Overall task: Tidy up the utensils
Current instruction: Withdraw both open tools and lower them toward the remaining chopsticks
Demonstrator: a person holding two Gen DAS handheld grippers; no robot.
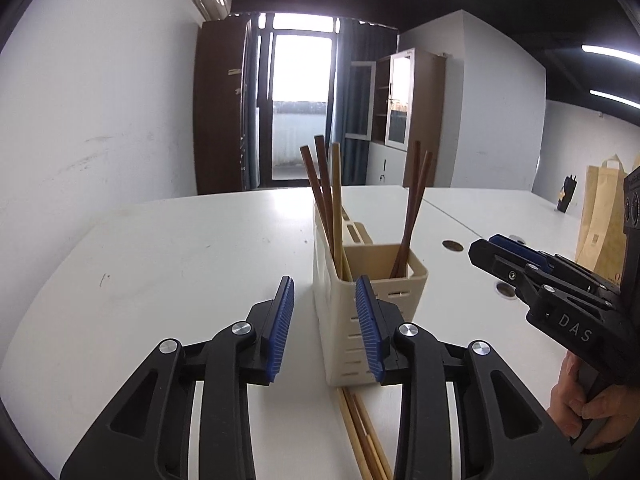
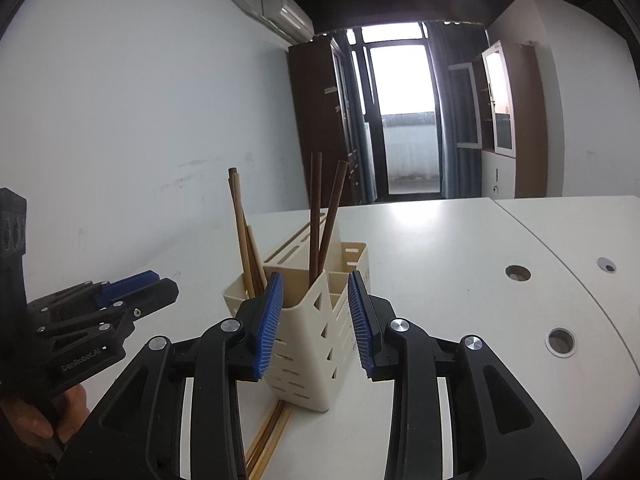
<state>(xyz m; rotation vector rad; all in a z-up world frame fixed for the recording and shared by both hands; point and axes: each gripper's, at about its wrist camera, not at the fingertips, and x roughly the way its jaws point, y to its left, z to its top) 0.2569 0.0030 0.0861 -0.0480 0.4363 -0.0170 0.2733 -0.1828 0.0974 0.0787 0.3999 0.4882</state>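
Observation:
A cream slotted utensil holder [image 1: 338,320] [image 2: 308,340] stands on the white table [image 1: 160,260]. Dark brown chopsticks [image 1: 324,188] [image 2: 316,208] and light wooden ones [image 1: 337,200] [image 2: 240,232] stand upright in its compartments. Several light chopsticks [image 1: 364,432] [image 2: 268,440] lie flat on the table just in front of the holder. My left gripper [image 1: 324,280] [image 2: 160,280] is open above the table, close to the holder, with nothing between its blue pads. My right gripper [image 2: 315,276] [image 1: 492,246] is open too, its pads on either side of the holder's near corner, not pressing on it.
Round cable holes [image 1: 453,245] [image 2: 560,342] dot the table to the right. A brown paper bag [image 1: 600,220] and a small black object [image 1: 566,194] stand at the far right. A hand [image 1: 576,400] [image 2: 36,420] grips each tool's handle. White wall on the left.

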